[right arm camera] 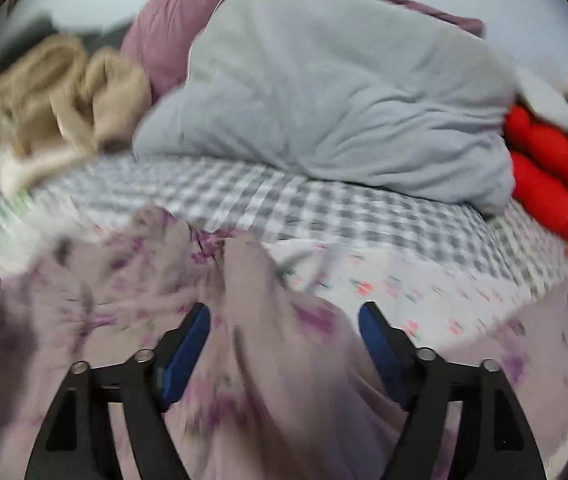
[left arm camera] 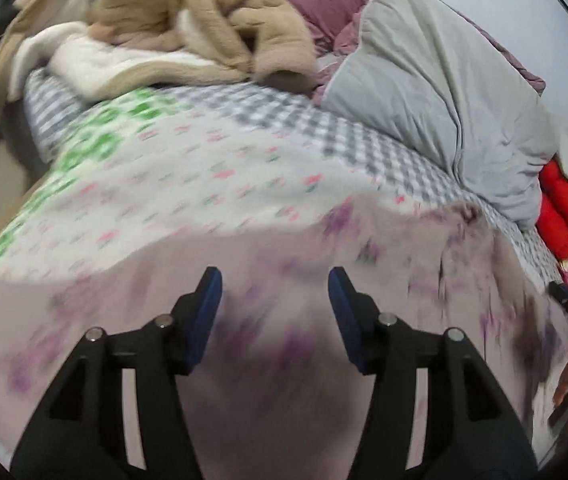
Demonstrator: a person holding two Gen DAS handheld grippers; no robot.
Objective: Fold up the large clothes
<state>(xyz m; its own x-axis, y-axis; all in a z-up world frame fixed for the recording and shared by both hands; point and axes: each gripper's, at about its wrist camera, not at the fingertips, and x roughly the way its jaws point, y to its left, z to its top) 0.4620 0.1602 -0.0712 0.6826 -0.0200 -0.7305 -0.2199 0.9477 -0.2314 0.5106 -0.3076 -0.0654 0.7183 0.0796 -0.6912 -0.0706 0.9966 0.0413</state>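
Note:
A large pale pink garment with purple flowers lies spread over the near part of the bed; it also shows in the right wrist view, where it is bunched into a ridge. My left gripper is open just above the flat cloth, holding nothing. My right gripper is open with the raised ridge of the garment lying between its blue pads. Both views are blurred by motion.
The bed has a grey checked sheet and a white flowered cover. A tan fleece blanket is heaped at the far left. A grey and mauve duvet and a red plush toy lie at the far right.

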